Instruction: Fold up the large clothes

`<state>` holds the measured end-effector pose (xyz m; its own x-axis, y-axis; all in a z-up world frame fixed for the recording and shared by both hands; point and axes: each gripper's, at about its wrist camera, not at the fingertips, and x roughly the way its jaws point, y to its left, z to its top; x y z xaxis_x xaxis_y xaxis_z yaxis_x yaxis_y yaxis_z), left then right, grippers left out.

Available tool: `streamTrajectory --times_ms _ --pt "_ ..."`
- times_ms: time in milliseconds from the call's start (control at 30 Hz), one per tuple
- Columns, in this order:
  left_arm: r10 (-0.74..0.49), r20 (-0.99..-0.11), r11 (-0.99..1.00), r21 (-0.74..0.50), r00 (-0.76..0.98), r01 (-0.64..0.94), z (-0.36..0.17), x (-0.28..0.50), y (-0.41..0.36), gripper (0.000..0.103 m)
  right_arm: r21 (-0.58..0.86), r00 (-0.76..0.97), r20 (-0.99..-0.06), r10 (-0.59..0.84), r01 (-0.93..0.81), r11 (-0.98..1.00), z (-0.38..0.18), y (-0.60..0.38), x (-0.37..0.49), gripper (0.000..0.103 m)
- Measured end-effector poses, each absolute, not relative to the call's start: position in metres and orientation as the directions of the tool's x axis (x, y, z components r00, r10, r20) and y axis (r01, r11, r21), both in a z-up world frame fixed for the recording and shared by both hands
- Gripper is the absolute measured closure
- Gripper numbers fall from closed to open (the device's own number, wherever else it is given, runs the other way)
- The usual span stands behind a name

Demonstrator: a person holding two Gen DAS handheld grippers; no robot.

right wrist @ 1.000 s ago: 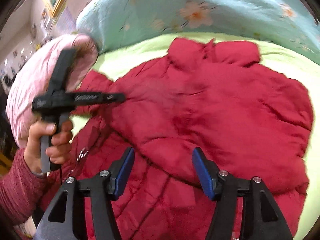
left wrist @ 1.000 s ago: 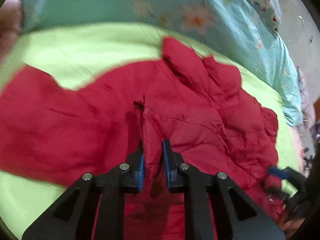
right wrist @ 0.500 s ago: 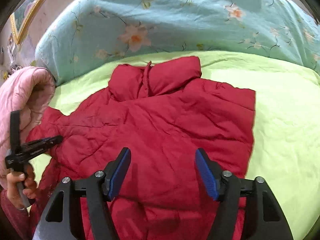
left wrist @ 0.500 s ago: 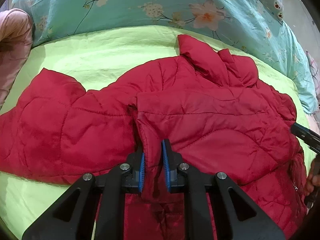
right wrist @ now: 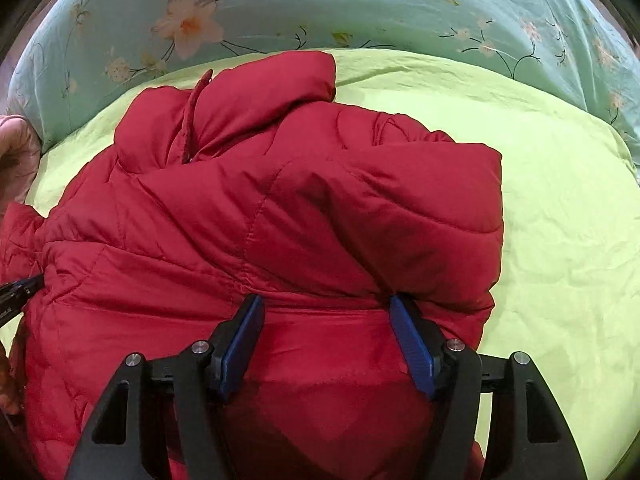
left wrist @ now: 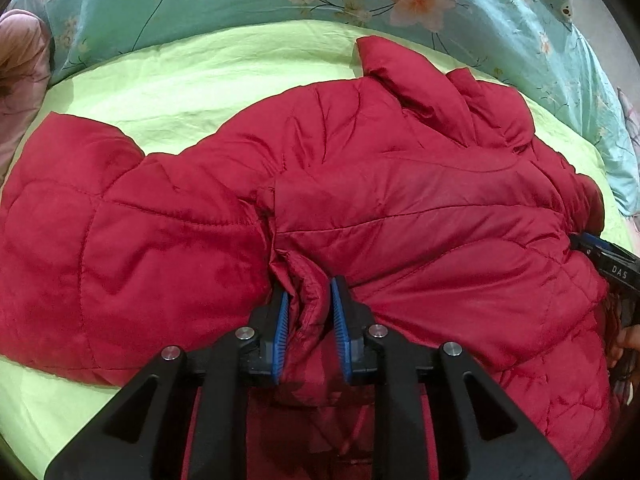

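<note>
A red quilted puffer jacket [left wrist: 400, 200] lies on a lime green sheet [left wrist: 180, 80], collar toward the far side. One sleeve is folded across the body; the other [left wrist: 80, 208] stretches out to the left. My left gripper [left wrist: 308, 304] is shut on a bunched fold of the jacket at the folded sleeve's cuff. In the right wrist view the jacket [right wrist: 280, 208] fills the middle. My right gripper [right wrist: 326, 320] is open, its blue pads resting on the jacket's body with loose fabric between them. The right gripper's tip [left wrist: 612, 264] shows at the left view's right edge.
A teal floral quilt [right wrist: 320, 8] is bunched along the far side of the bed. A pink quilt [left wrist: 20, 72] lies at the far left. Bare green sheet [right wrist: 560, 220] lies to the right of the jacket.
The jacket has been pulled flatter and its right sleeve now lies folded over the body. My right gripper moved down onto the jacket. My left gripper kept its hold and eased slightly wider.
</note>
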<state>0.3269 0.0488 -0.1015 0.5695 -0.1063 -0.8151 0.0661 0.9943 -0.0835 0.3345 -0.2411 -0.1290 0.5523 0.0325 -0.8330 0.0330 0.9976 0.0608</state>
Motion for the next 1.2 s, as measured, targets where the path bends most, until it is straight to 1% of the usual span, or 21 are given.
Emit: streamTrajectory --times_ms 100,167,233,300,367,433,500,533,567,600,633,667,733,867,1000,1133,1200 --pt "-0.094 -0.815 0.995 -0.070 0.571 0.064 -0.099 0.325 0.047 0.082 0.074 0.551 -0.834 0.034 0.050 0.996 -0.124 -0.241 0.335 0.036" --pt "-0.084 -0.815 0.996 -0.062 0.573 0.058 -0.098 0.324 0.046 0.082 0.113 0.571 -0.820 0.045 0.084 0.990 -0.106 -0.239 0.326 0.037" --pt "-0.076 -0.815 0.997 -0.056 0.575 0.052 -0.097 0.324 0.045 0.082 0.164 0.618 -0.780 0.100 0.048 0.985 -0.087 -0.227 0.313 0.037" --pt "-0.071 -0.817 0.997 -0.052 0.572 0.049 -0.096 0.322 0.045 0.082 0.158 0.634 -0.762 0.136 -0.022 0.987 -0.076 -0.203 0.304 0.037" --pt "-0.075 -0.817 0.997 -0.058 0.572 0.048 -0.094 0.320 0.047 0.081 0.138 0.583 -0.798 0.153 -0.071 0.988 -0.088 -0.182 0.309 0.039" --pt "-0.096 -0.814 0.995 -0.082 0.573 0.049 -0.088 0.314 0.052 0.076 0.090 0.529 -0.840 0.116 -0.076 0.993 -0.110 -0.173 0.318 0.038" --pt "-0.122 -0.810 0.992 -0.114 0.574 0.049 -0.081 0.304 0.060 0.076 0.082 0.514 -0.851 0.106 -0.069 0.994 -0.127 -0.174 0.324 0.038" --pt "-0.127 -0.808 0.991 -0.125 0.575 0.044 -0.079 0.299 0.063 0.073 0.078 0.518 -0.849 0.100 -0.063 0.995 -0.129 -0.174 0.325 0.037" --pt "-0.125 -0.806 0.991 -0.131 0.579 0.032 -0.076 0.293 0.067 0.068 0.072 0.517 -0.851 0.093 -0.061 0.996 -0.128 -0.173 0.326 0.037" --pt "-0.126 -0.800 0.990 -0.140 0.586 0.021 -0.072 0.285 0.072 0.066 0.066 0.517 -0.852 0.086 -0.057 0.996 -0.126 -0.172 0.327 0.036" --pt "-0.125 -0.796 0.988 -0.152 0.593 0.005 -0.069 0.277 0.078 0.058 0.071 0.520 -0.850 0.087 -0.051 0.996 -0.125 -0.172 0.327 0.036" --pt "-0.113 -0.791 0.987 -0.159 0.601 -0.024 -0.066 0.268 0.085 0.046 0.078 0.521 -0.848 0.091 -0.046 0.996 -0.123 -0.172 0.326 0.036" --pt "-0.096 -0.780 0.980 -0.184 0.618 -0.079 -0.065 0.252 0.103 0.040 0.119 0.537 -0.836 0.117 -0.030 0.992 -0.115 -0.177 0.321 0.036" --pt "-0.089 -0.772 0.944 -0.267 0.629 -0.194 -0.069 0.226 0.148 0.040 0.213 0.567 -0.801 0.193 -0.031 0.977 -0.095 -0.184 0.298 0.036" --pt "-0.067 -0.771 0.892 -0.331 0.634 -0.308 -0.074 0.213 0.192 0.040 0.261 0.577 -0.778 0.248 -0.062 0.963 -0.078 -0.181 0.274 0.036" --pt "-0.060 -0.779 0.821 -0.394 0.624 -0.414 -0.087 0.208 0.233 0.040 0.288 0.587 -0.759 0.281 -0.083 0.954 -0.066 -0.181 0.248 0.036" --pt "-0.060 -0.788 0.788 -0.415 0.613 -0.456 -0.093 0.207 0.248 0.040 0.277 0.576 -0.765 0.287 -0.108 0.955 -0.062 -0.177 0.235 0.036"
